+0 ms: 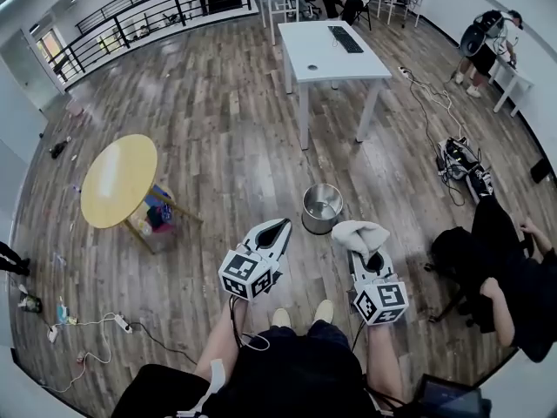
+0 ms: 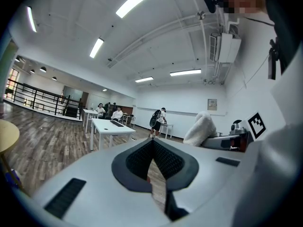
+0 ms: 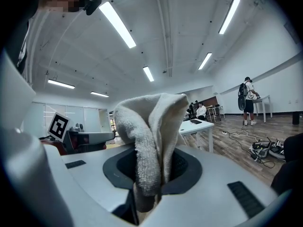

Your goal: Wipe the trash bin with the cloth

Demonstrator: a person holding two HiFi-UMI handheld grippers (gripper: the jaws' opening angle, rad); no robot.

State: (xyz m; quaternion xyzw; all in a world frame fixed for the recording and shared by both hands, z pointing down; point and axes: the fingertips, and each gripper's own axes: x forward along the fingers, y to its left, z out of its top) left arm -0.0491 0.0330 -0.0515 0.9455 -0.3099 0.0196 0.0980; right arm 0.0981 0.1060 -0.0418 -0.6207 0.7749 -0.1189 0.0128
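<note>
The left tongs [image 2: 152, 148] are clenched on themselves: the dark ribbed pads meet at the tip, with only a thin slit lower down and nothing caught between them. The right tongs [image 3: 150, 176] are clamped on the cloth [image 3: 149, 136], a pale terry cloth that stands up out of the jaws in a folded hump and droops over their tip.

In the head view both are held low in front of the person, the left tongs [image 1: 280, 230] angled toward the far right and the right tongs [image 1: 372, 262] beside them on the right, with the cloth [image 1: 359, 233] bunched over their far end.

The trash bin [image 1: 322, 207], a small round metal one, stands upright on the wooden floor [image 1: 218, 138], just beyond the tongs and between them. It touches neither, and the cloth sits near its right side, apart from it. Its inside looks bare, though it is too small to be sure.

Farther off stands a white worktop [image 1: 313, 59] with a keyboard [image 1: 345, 39] on it. A round yellow table [image 1: 117, 179] is at the left. At the near right a seated person [image 1: 500, 277] is dressed in black, with cables [image 1: 448, 151] strewn on the floor beyond.
</note>
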